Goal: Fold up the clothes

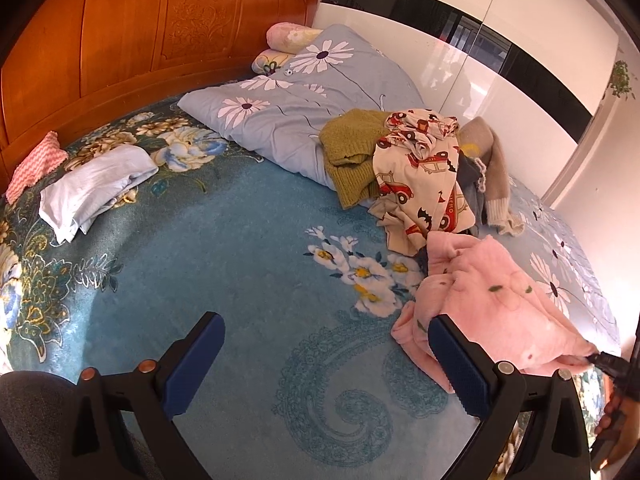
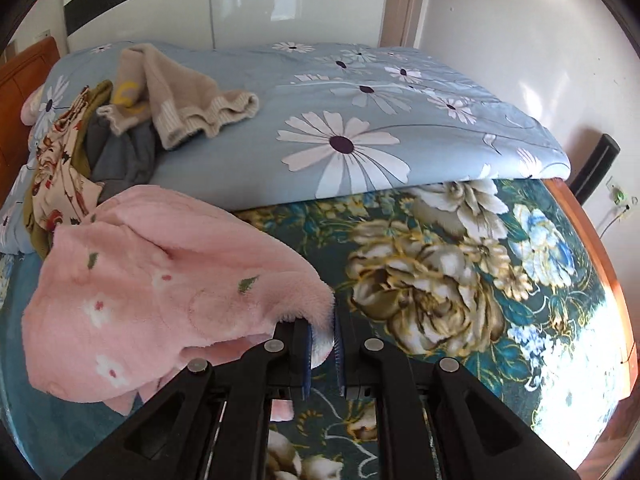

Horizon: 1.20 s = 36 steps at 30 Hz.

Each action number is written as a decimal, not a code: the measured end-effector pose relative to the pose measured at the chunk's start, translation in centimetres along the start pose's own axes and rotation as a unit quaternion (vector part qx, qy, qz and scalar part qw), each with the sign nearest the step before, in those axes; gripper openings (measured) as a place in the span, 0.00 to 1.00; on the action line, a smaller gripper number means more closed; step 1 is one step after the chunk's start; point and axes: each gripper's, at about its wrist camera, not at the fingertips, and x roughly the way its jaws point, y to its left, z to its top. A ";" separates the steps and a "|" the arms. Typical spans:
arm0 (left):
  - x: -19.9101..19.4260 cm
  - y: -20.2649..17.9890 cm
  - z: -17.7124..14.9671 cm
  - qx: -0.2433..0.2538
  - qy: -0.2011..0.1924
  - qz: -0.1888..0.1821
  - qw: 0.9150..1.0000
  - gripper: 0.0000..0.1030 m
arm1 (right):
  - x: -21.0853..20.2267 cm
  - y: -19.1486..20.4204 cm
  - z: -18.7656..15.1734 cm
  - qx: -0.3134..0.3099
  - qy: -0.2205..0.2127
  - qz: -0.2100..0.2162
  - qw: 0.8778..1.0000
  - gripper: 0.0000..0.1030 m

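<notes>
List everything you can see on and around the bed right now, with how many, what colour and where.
pink fleece garment: one, pink with small flowers, on the bed near the pile, one edge pinched by the right gripper
clothes pile: one heap, olive knit, cream car print, beige knit and dark pieces, against the quilt
folded garment: one, pale lavender, near the headboard
pink knit cloth: one, pink and white, by the headboard
quilt: one, light blue with white daisies, along the wardrobe side
pillows: two, pink floral, at the headboard
bedspread: one, teal floral
headboard: one, orange wood
wardrobe: white with a black band
left gripper: open, over the bedspread
right gripper: shut on the fleece
</notes>
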 end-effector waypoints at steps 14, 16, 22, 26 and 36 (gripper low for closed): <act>5.2 -3.8 -2.0 0.014 0.099 -0.011 0.995 1.00 | 0.8 -6.5 -4.8 -0.008 0.052 -0.074 0.996 0.12; 6.2 -4.2 -2.4 0.019 0.114 -0.008 0.993 1.00 | -0.4 -4.2 -5.5 -0.055 0.053 -0.069 0.995 0.26; 8.3 -4.4 -3.8 0.017 0.152 -0.001 0.988 0.99 | -5.9 4.4 -6.8 -0.170 -0.023 0.038 0.984 0.52; 8.4 -3.5 -3.9 0.001 0.150 -0.003 0.989 0.99 | -5.6 13.4 -7.3 -0.255 -0.035 0.137 0.957 0.54; 9.7 -0.7 -4.0 -0.082 0.160 -0.038 0.983 0.99 | 3.0 26.0 -9.4 -0.400 0.015 0.119 0.909 0.33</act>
